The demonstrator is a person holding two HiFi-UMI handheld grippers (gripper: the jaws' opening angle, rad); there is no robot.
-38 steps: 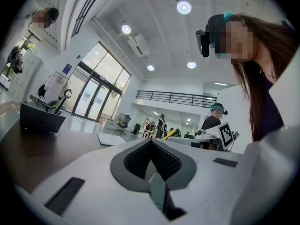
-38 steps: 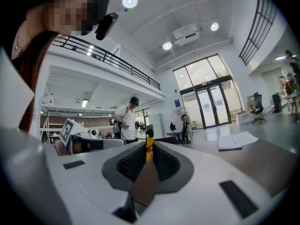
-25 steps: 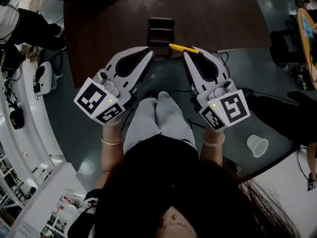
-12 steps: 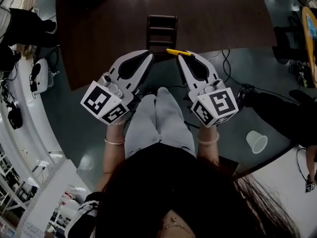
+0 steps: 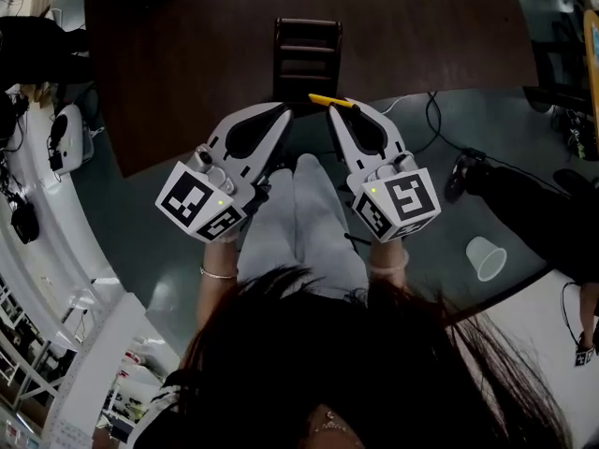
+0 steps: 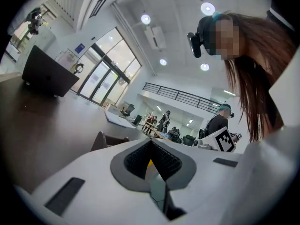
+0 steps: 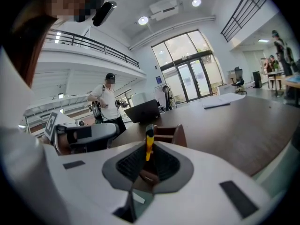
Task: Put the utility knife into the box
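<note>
Head view, upper centre: the knife (image 5: 329,101) is being clenched crosswise by the right gripper (image 5: 335,111), so snagging on the rim of the box (image 5: 307,24) is being risked; the left gripper (image 5: 281,113) is being held closed, empty.

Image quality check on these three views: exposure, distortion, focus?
Head view: underexposed, the box nearly lost against the dark table; hair blocks the bottom. Left gripper view: heavy fisheye, ceiling lights blown out, left gripper tongs soft. Right gripper view: same fisheye, utility knife fairly sharp.

One utility knife (image 5: 331,101), seemingly one box (image 5: 307,25), one cup (image 5: 485,257)
</note>
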